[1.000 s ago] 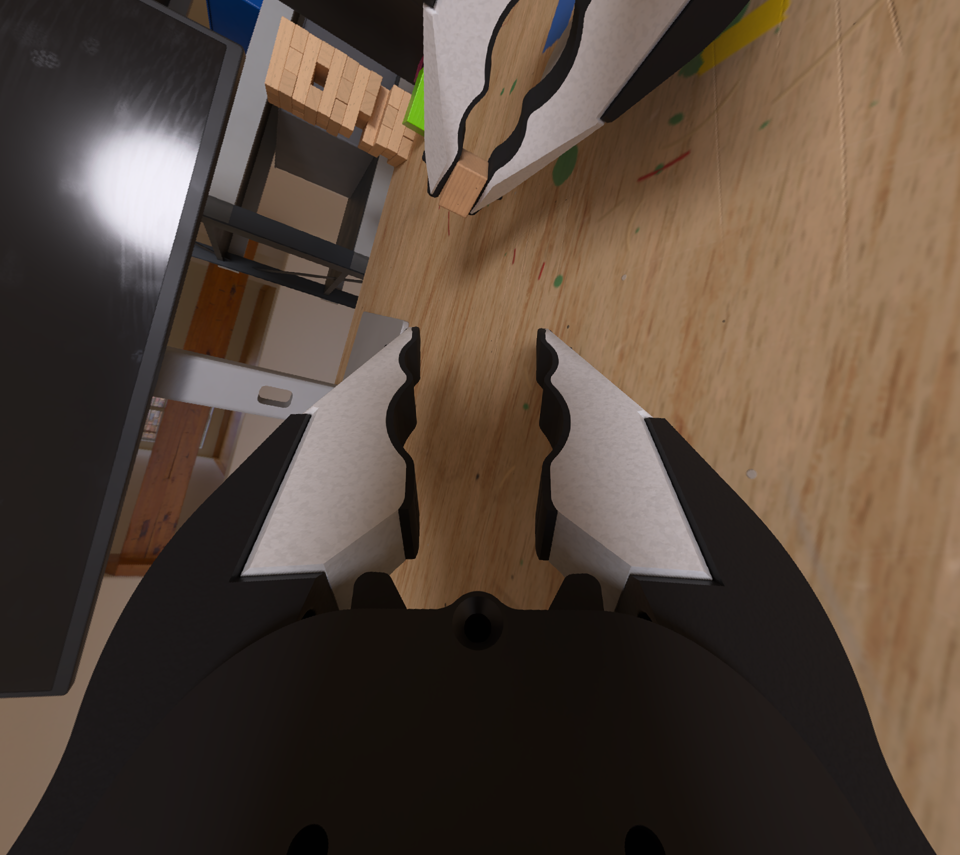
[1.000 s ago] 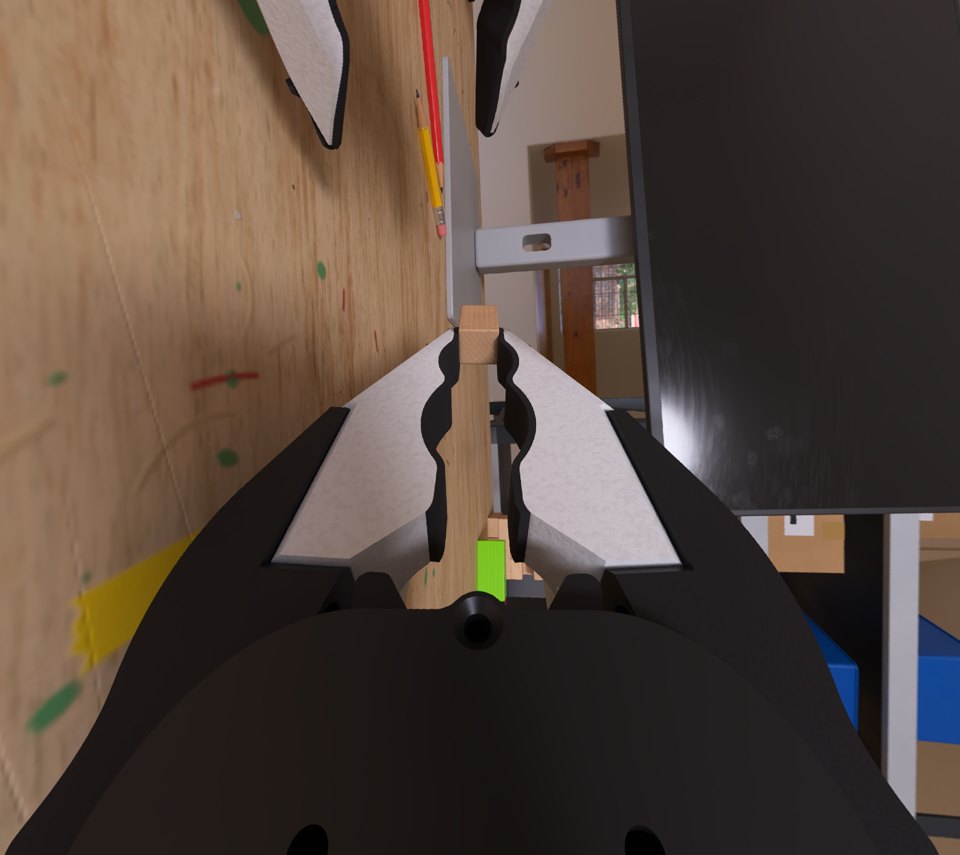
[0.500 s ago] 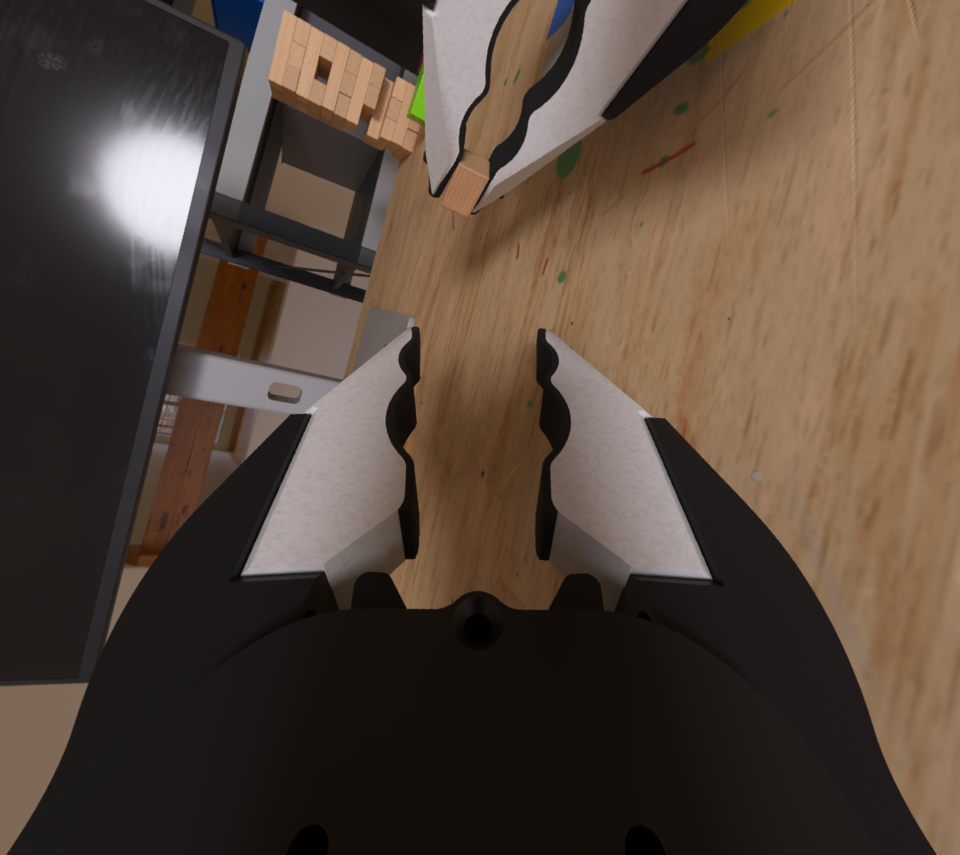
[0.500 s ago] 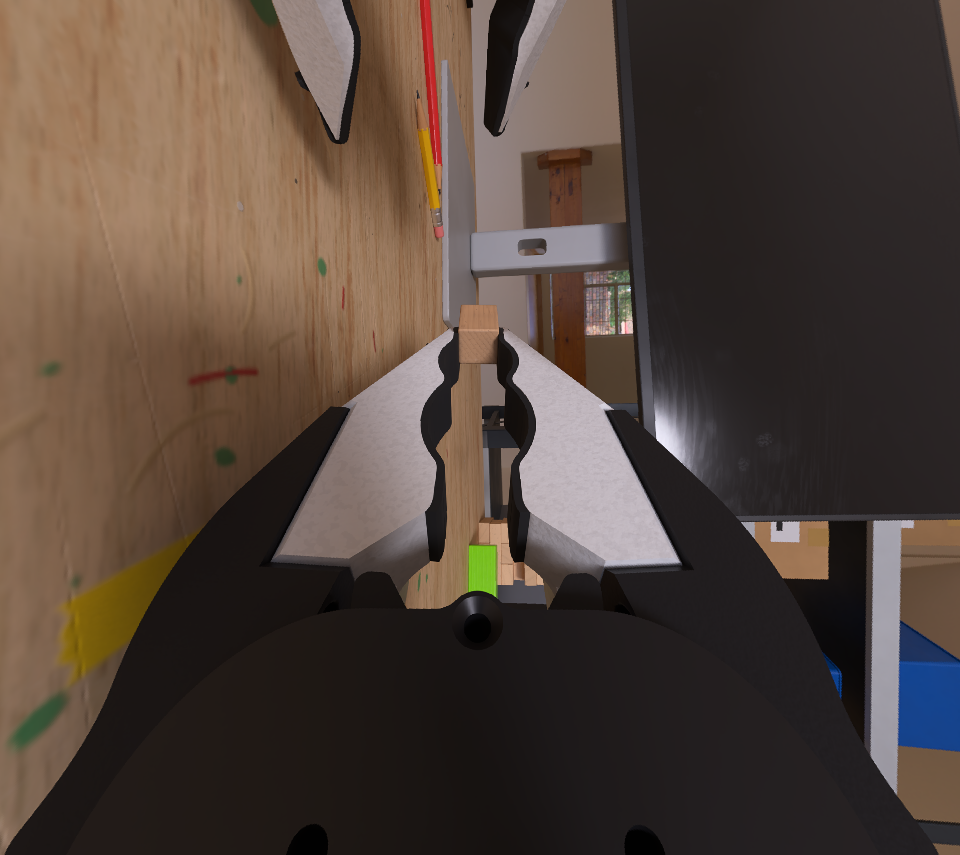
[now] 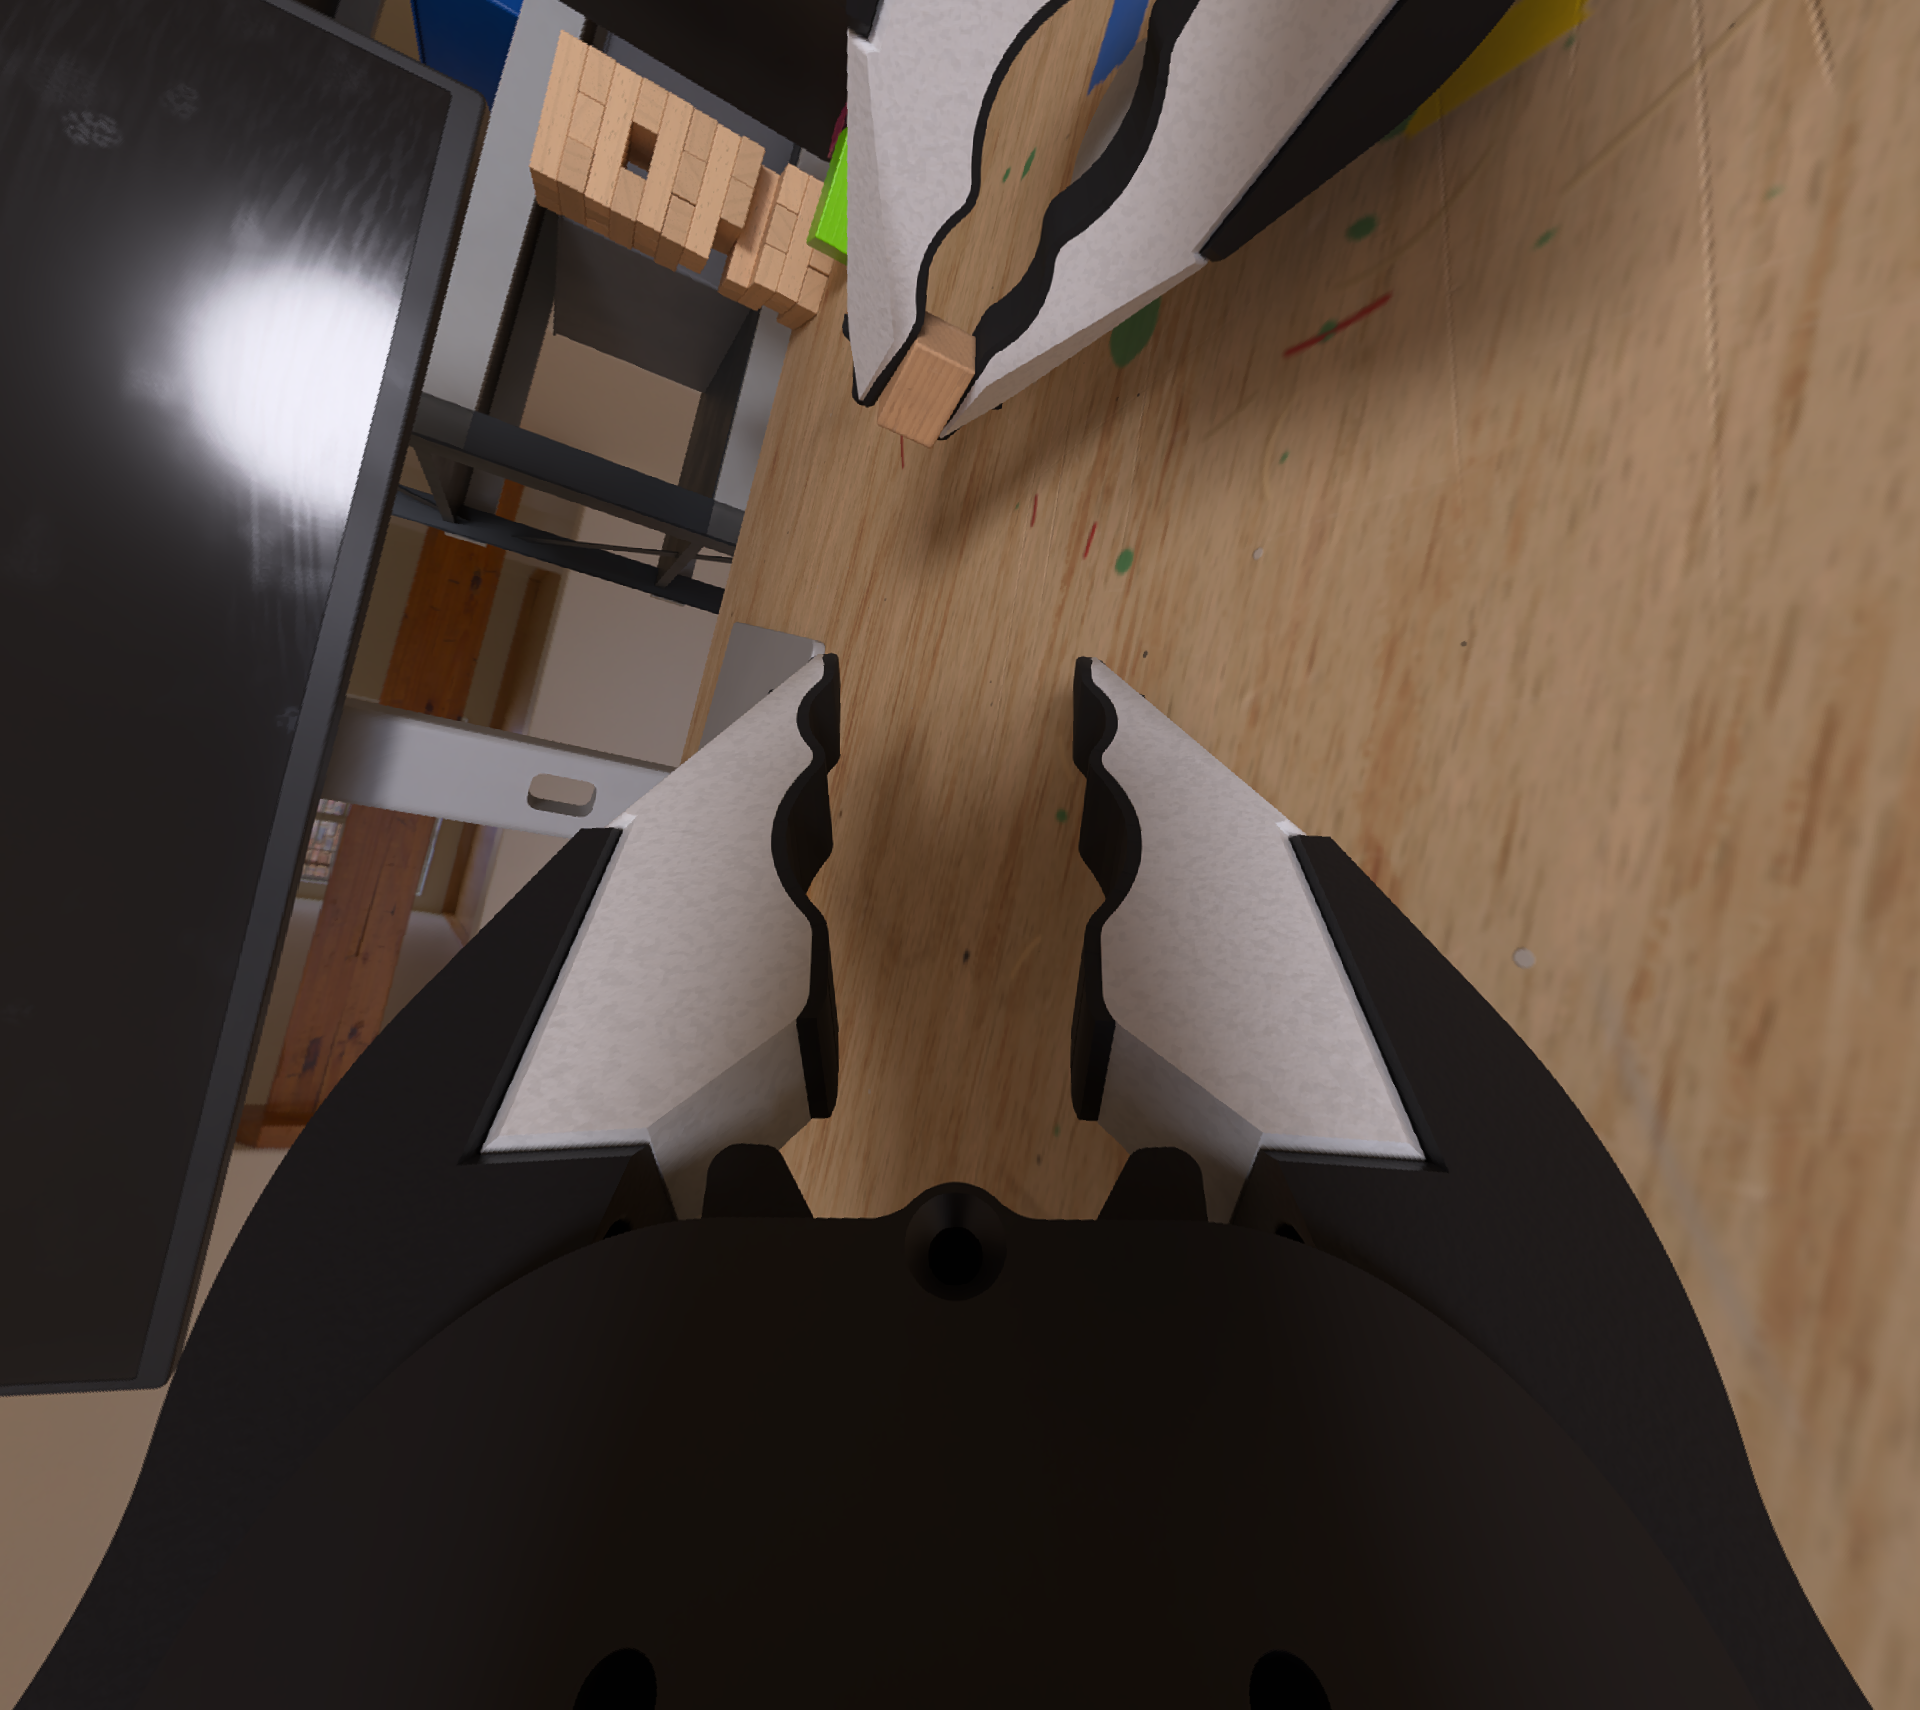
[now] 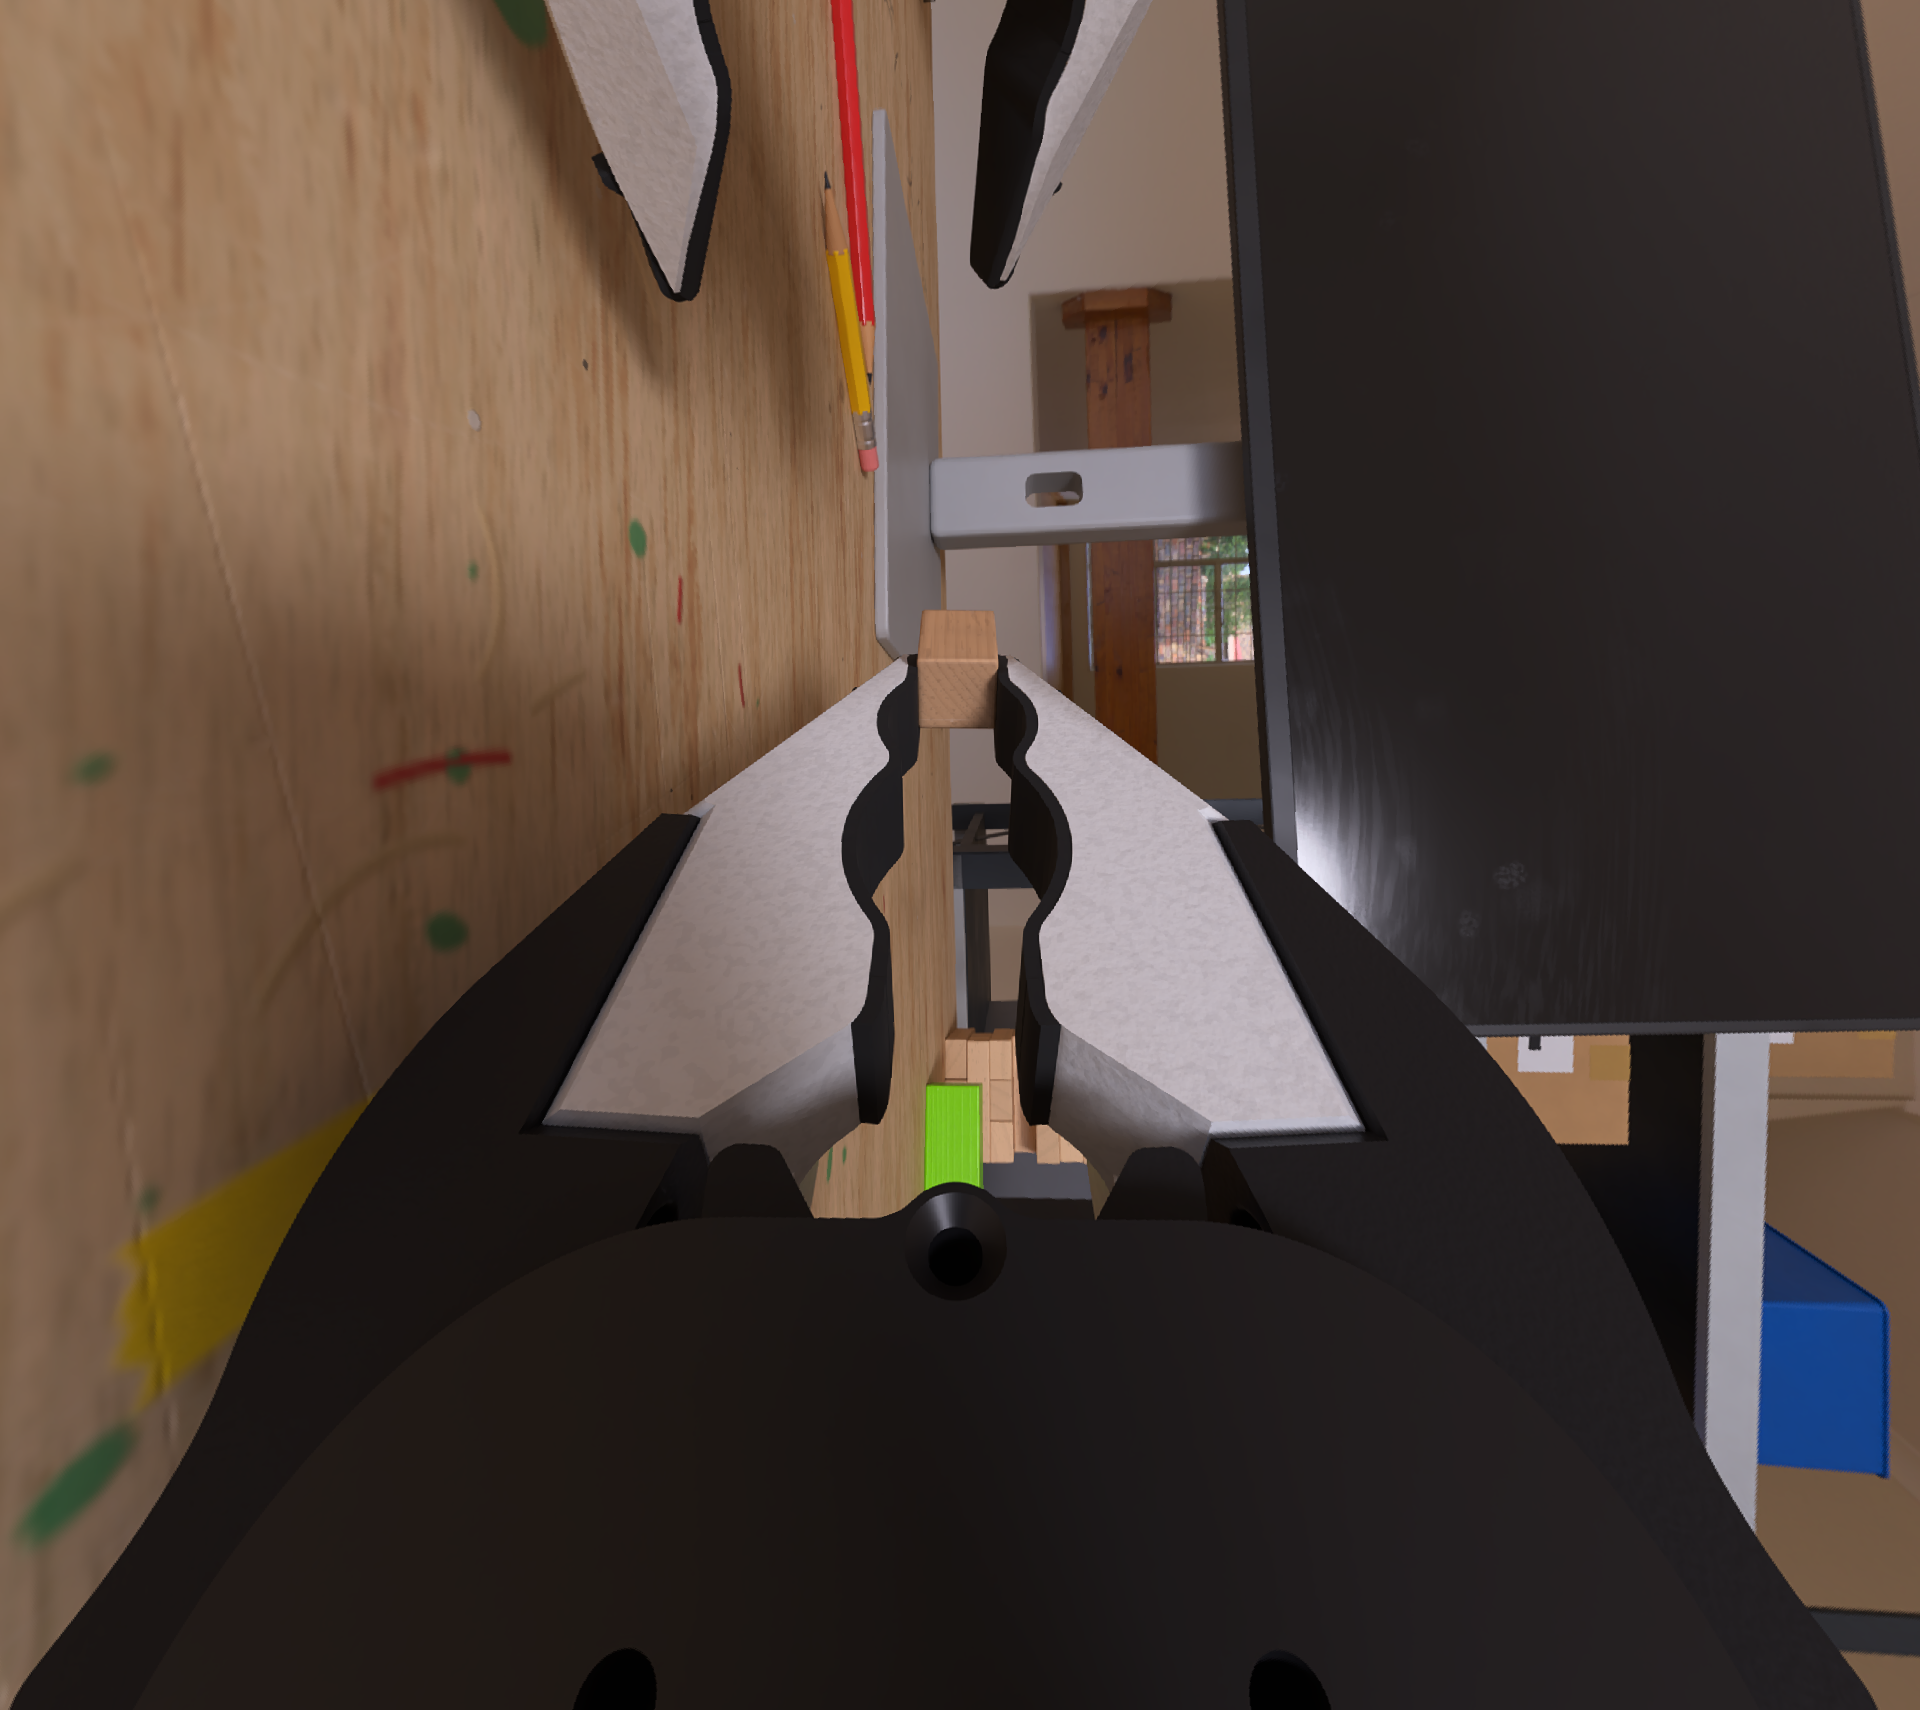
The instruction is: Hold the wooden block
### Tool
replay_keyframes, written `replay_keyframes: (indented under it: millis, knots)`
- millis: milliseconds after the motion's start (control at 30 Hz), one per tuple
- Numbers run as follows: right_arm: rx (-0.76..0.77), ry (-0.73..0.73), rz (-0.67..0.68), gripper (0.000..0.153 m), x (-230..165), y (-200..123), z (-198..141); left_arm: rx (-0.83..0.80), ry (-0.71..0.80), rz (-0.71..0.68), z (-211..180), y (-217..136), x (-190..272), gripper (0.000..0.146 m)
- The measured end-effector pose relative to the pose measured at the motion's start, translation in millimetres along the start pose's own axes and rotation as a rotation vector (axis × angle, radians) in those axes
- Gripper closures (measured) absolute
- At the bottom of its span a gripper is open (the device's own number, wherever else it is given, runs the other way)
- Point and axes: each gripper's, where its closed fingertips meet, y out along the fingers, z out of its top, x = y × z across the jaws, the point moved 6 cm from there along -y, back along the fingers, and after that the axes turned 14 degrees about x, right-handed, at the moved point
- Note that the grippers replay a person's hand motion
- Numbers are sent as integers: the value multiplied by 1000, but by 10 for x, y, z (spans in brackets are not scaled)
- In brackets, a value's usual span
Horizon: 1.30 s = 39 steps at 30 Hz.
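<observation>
A small light wooden block (image 6: 957,669) is pinched between the tips of my right gripper (image 6: 957,681), held off the paint-flecked wooden table (image 6: 312,413). In the left wrist view the same block (image 5: 925,391) shows at the tips of the right gripper (image 5: 927,398), straight ahead of my left gripper (image 5: 951,694). My left gripper is open and empty, a short way short of the block. It also shows in the right wrist view (image 6: 831,284), open, facing me.
A stack of wooden blocks (image 5: 665,174) and a green block (image 5: 831,200) stand at the table's far edge. A black monitor (image 5: 177,621) on a grey stand (image 6: 1081,497) borders the table. A red pencil (image 6: 844,39) and a yellow pencil (image 6: 850,341) lie by the stand.
Both views have shifted slightly; the two grippers have drawn a little closer. The right gripper keeps its hold on the block. The left gripper stays open.
</observation>
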Motion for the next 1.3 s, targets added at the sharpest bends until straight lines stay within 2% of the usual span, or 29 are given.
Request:
replay_keyframes:
  millis: [300, 600, 1300]
  knots:
    - [-9, -8, -6, 140, 6, 11, 2, -2, -27, 10, 7, 14, -4, 101]
    - [18, -36, -2, 140, 0, -8, 24, -12, 17, 12, -3, -6, -2, 102]
    - [5, 32, 16, 140, -12, -10, -17, -3, -10, 9, 12, 35, -13, 102]
